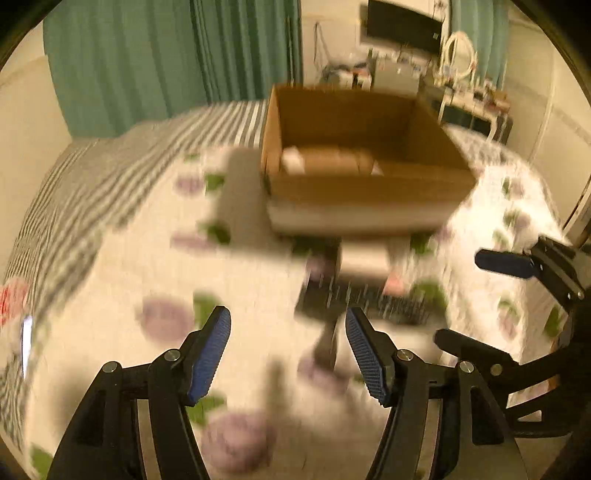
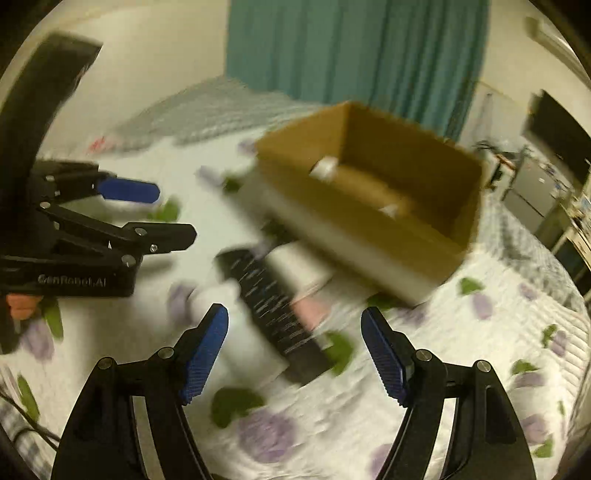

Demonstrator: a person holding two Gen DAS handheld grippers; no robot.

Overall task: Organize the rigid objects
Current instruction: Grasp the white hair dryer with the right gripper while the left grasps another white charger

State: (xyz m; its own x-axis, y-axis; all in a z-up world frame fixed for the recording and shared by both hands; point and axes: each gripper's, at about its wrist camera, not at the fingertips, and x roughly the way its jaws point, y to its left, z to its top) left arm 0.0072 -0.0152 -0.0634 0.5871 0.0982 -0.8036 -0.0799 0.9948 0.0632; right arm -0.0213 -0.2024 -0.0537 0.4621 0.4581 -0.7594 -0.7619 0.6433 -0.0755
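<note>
An open cardboard box [image 1: 369, 184] stands on a floral bedspread [image 1: 110, 277]; it also shows in the right wrist view [image 2: 369, 229]. A white and tan object [image 1: 325, 162] lies inside it [image 2: 325, 168]. A black remote-like object [image 1: 365, 299] lies in front of the box beside a white box [image 1: 364, 260]; the remote [image 2: 273, 306] sits just beyond my right fingers. My left gripper [image 1: 288, 332] is open and empty above the bedspread. My right gripper [image 2: 293, 336] is open and empty. Both views are motion-blurred.
The right gripper's body [image 1: 535, 266] shows at the left view's right edge; the left gripper's body [image 2: 92, 221] shows at the right view's left. A striped blanket [image 1: 92, 177], teal curtains [image 1: 166, 55], and a cluttered desk with a monitor [image 1: 402, 22] lie beyond.
</note>
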